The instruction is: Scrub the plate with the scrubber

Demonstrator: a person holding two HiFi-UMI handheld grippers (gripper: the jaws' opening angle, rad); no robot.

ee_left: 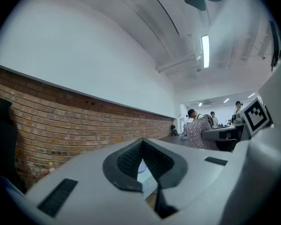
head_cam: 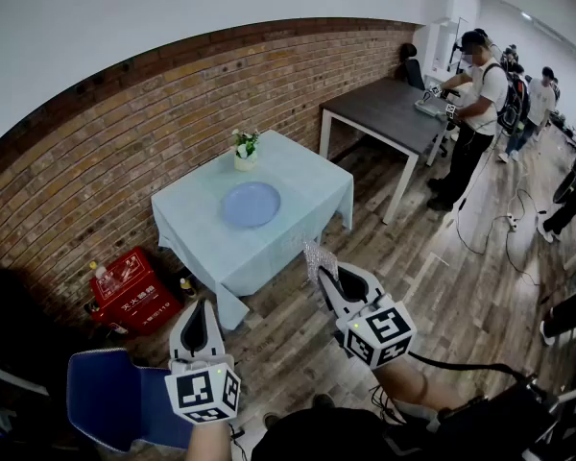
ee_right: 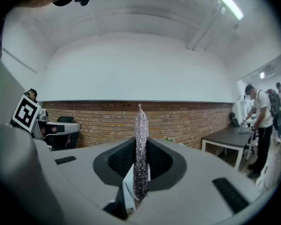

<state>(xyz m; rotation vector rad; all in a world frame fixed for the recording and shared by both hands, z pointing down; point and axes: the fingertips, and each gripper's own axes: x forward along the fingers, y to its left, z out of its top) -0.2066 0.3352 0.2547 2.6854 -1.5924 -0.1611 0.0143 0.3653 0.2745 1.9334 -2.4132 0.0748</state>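
A pale blue plate [head_cam: 251,204] lies in the middle of a small table with a light blue cloth [head_cam: 307,185], by the brick wall. My right gripper [head_cam: 319,274] is held level in front of that table, shut on a silvery mesh scrubber [head_cam: 315,256]. In the right gripper view the scrubber [ee_right: 140,150] stands edge-on, pinched between the jaws. My left gripper [head_cam: 195,304] is lower and to the left, shut with nothing in it. Its view shows the closed jaws [ee_left: 145,162], a sliver of the table behind them, and the scrubber [ee_left: 199,132] at right.
A small vase with flowers [head_cam: 244,150] stands at the table's far edge. A red crate [head_cam: 132,287] and bottles sit on the wooden floor at the left. A dark table [head_cam: 389,110] with people [head_cam: 475,113] stands at the right. A blue chair [head_cam: 117,397] is near my left side.
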